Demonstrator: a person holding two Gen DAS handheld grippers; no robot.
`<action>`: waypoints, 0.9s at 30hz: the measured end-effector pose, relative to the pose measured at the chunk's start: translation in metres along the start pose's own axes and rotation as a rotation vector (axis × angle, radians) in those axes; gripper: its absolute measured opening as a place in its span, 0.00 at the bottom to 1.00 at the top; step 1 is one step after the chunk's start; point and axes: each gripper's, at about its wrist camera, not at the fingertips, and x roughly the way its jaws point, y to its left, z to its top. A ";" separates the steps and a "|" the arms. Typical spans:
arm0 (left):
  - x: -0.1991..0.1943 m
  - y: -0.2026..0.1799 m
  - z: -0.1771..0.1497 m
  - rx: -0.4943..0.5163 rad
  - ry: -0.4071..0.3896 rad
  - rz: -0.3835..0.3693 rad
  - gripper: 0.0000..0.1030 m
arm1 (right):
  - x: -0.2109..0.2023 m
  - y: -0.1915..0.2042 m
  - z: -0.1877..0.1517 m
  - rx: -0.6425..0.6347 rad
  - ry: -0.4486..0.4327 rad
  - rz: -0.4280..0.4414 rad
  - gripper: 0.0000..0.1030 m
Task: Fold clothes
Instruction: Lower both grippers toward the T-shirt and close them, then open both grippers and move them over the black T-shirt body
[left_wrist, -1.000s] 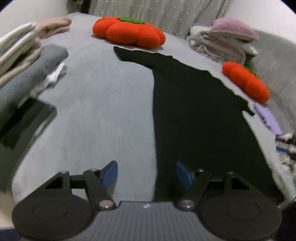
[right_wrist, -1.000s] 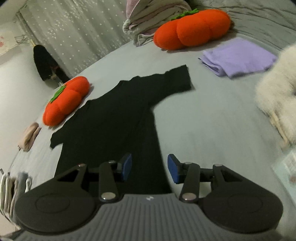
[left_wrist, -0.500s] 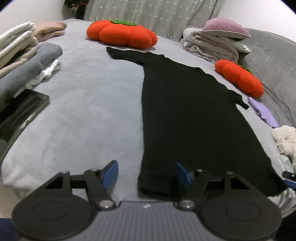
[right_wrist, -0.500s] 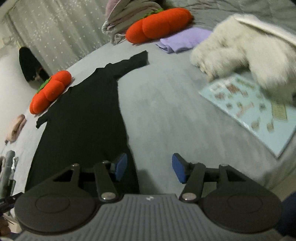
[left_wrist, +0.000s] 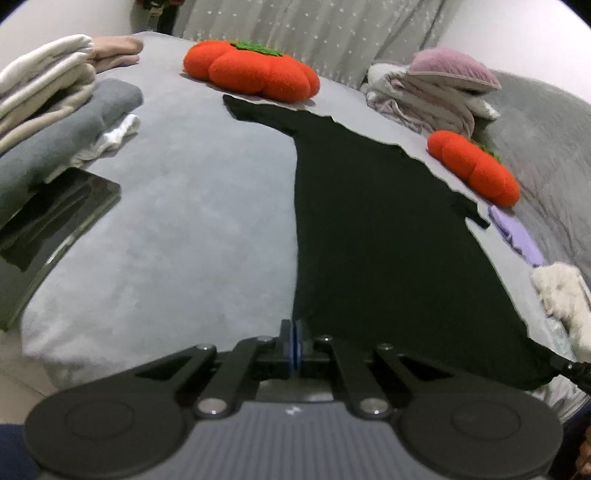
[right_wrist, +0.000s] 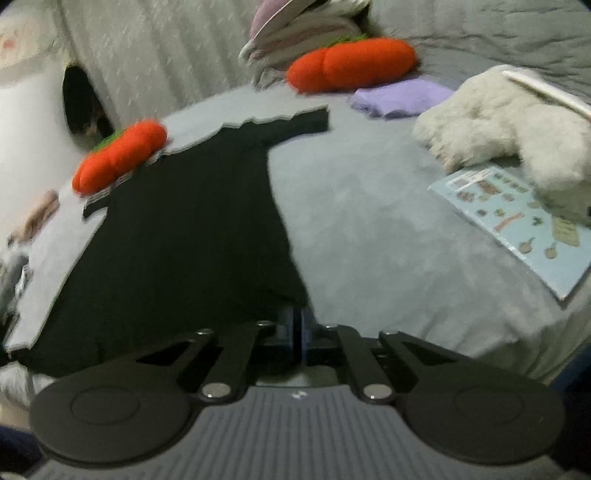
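A long black garment (left_wrist: 384, 236) lies flat on the grey bed, its sleeves spread at the far end and its hem towards me. My left gripper (left_wrist: 295, 341) is shut on the hem's left corner. In the right wrist view the same black garment (right_wrist: 184, 229) stretches away, and my right gripper (right_wrist: 297, 328) is shut on the hem's right corner. The pinched cloth itself is hidden between the blue pads.
Two orange pumpkin cushions (left_wrist: 255, 72) (left_wrist: 476, 170) lie by the sleeves. Folded clothes (left_wrist: 48, 110) and a dark tablet (left_wrist: 55, 214) sit at the left. A lilac folded cloth (right_wrist: 402, 98), a white fluffy item (right_wrist: 509, 122) and a blue sheet (right_wrist: 517, 221) lie at the right.
Both grippers were open above the hem. They have come down to its two corners and shut on the cloth.
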 end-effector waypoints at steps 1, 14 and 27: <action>-0.003 0.001 0.000 -0.001 -0.005 -0.003 0.01 | -0.007 -0.001 0.001 0.011 -0.022 0.003 0.03; -0.013 -0.003 -0.004 0.088 -0.009 0.041 0.01 | -0.028 -0.004 0.000 0.032 -0.071 0.005 0.03; 0.011 -0.015 -0.024 0.221 0.091 0.156 0.01 | -0.008 0.005 -0.012 -0.114 -0.009 -0.109 0.03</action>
